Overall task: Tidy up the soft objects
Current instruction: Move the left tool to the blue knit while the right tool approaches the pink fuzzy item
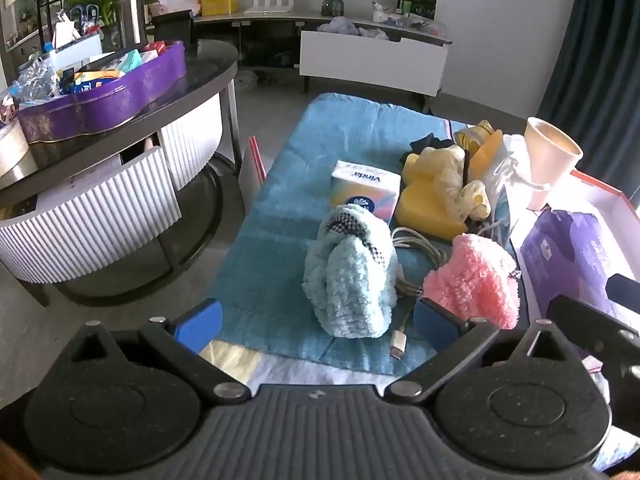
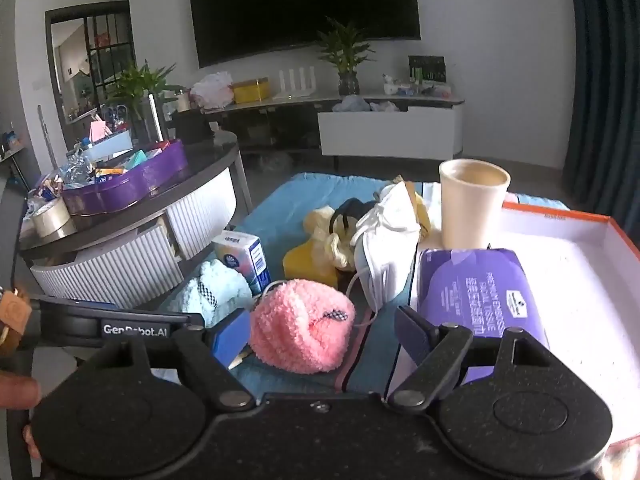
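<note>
Both grippers, left [image 1: 316, 320] and right [image 2: 322, 330], gape empty; blue sock [image 1: 352, 276] at left's 12, pink sock [image 2: 300, 326] at right's 12, so watch you don't snag the cable [image 1: 416, 252] lying between them.

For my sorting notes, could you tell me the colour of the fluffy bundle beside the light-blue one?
Pink fluffy bundle, clearest in the right wrist view.

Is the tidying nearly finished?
Barely started. Done: only the purple tissue pack lies in the box. In hand: nothing; both grippers are open. Left: the pink fluffy sock, blue fluffy sock and yellow soft toy lie on the towel.
</note>
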Demonstrator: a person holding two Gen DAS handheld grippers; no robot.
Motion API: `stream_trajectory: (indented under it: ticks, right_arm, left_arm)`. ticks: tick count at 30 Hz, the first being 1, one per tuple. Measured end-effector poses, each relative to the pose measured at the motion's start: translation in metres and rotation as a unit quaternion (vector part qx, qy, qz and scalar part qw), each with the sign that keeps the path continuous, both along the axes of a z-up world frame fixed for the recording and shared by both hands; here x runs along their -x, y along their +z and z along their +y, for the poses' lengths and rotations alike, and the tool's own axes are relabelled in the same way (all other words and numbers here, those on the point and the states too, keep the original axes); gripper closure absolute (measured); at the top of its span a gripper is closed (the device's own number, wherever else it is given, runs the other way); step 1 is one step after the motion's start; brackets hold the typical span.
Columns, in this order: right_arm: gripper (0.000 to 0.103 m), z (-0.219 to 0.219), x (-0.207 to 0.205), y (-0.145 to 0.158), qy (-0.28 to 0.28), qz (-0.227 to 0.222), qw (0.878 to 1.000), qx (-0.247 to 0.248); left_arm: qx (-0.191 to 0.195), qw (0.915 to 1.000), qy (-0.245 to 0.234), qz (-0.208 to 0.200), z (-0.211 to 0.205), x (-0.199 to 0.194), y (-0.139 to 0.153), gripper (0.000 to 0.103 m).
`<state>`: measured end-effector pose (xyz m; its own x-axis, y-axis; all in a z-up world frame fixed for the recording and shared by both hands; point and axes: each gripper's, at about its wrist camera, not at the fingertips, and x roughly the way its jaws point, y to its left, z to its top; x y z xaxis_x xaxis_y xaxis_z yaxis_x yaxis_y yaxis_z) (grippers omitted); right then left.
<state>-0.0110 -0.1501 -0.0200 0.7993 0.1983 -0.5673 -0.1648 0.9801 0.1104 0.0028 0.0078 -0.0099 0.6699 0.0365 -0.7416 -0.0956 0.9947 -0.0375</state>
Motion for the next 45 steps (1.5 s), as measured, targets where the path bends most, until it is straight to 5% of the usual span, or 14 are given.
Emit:
stream_trajectory:
  ticks: [45]
  right_arm:
    - [0.010, 0.016, -0.006, -0.006, 0.019, 0.032, 0.999, 0.005]
  left_arm:
    - [-0.006, 0.9999, -0.004, 0.011, 0.001, -0.007, -0.004, 0.000]
